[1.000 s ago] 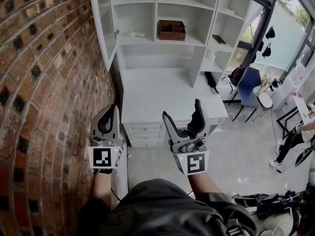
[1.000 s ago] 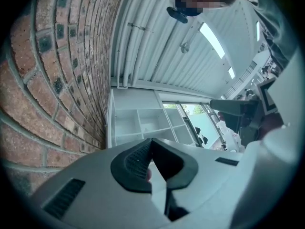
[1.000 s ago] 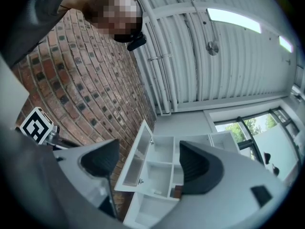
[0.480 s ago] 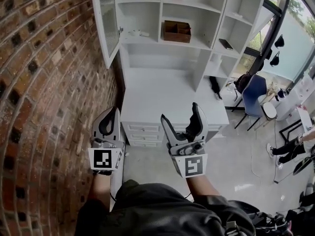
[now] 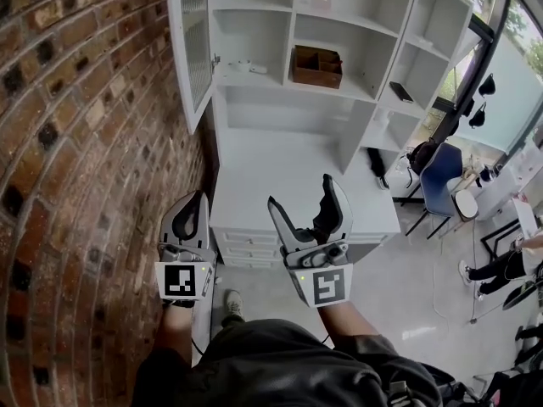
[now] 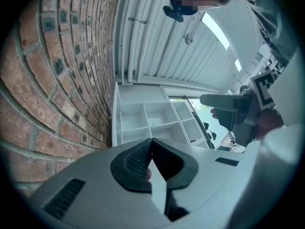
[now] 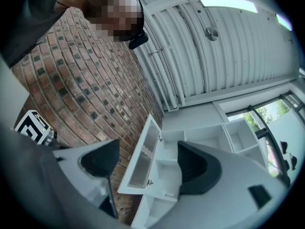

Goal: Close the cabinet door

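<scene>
A white cabinet door (image 5: 193, 41) with a mesh panel stands swung open at the upper left, beside the brick wall. It belongs to a white shelf unit (image 5: 339, 53). In the right gripper view the door (image 7: 143, 149) shows between the jaws, far off. My left gripper (image 5: 188, 214) is shut with nothing in it, low by the wall; its pads meet in the left gripper view (image 6: 151, 157). My right gripper (image 5: 307, 209) is open and empty over the desk's front edge. Both are well short of the door.
The brick wall (image 5: 76, 142) runs close along the left. A white desk (image 5: 280, 168) with drawers stands under the shelves. A brown wooden box (image 5: 316, 66) sits on a shelf. A blue chair (image 5: 437, 176) and a person's legs (image 5: 501, 265) are at the right.
The view has drifted so the cabinet and desk sit lower and nearer. Both grippers keep their poses, and a shoe now shows on the floor below the desk.
</scene>
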Demonstrator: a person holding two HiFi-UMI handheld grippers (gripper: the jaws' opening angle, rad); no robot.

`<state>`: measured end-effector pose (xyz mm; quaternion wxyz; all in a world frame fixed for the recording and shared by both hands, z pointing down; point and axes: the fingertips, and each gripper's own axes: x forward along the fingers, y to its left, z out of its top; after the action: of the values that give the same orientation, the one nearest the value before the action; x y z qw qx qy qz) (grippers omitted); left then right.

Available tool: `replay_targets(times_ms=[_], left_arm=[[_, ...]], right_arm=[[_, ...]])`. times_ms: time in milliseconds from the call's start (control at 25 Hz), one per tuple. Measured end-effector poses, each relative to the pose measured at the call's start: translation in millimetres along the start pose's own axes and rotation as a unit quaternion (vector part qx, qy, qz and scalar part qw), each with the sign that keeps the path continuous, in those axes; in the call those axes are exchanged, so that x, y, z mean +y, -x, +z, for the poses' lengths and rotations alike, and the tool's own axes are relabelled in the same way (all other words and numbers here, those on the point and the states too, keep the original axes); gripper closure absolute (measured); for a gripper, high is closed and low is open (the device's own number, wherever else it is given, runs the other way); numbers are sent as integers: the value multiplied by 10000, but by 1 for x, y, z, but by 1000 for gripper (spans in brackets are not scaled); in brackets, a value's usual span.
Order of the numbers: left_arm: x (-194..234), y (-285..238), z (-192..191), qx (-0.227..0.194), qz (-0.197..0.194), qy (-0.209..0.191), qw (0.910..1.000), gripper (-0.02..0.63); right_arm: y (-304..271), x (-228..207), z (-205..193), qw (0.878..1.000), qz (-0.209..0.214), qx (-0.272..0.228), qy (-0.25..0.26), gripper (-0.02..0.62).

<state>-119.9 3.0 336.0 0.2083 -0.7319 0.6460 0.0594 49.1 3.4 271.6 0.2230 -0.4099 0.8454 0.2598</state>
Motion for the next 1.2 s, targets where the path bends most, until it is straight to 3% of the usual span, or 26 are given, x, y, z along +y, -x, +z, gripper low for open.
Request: replay_targets(times_ms=[520, 840, 1200], left_arm=[[73, -78, -36, -159, 110, 234, 9995, 603], [99, -94, -49, -147, 264, 231, 9993, 604], [111, -102, -65, -56, 232, 358, 9991, 603]], right_arm=[[-165, 21, -36, 9979, 278, -527, 237, 226], [-257, 37, -38, 9946, 392, -837, 462, 250], [-348, 57, -60, 9936, 430, -745, 731, 261]])
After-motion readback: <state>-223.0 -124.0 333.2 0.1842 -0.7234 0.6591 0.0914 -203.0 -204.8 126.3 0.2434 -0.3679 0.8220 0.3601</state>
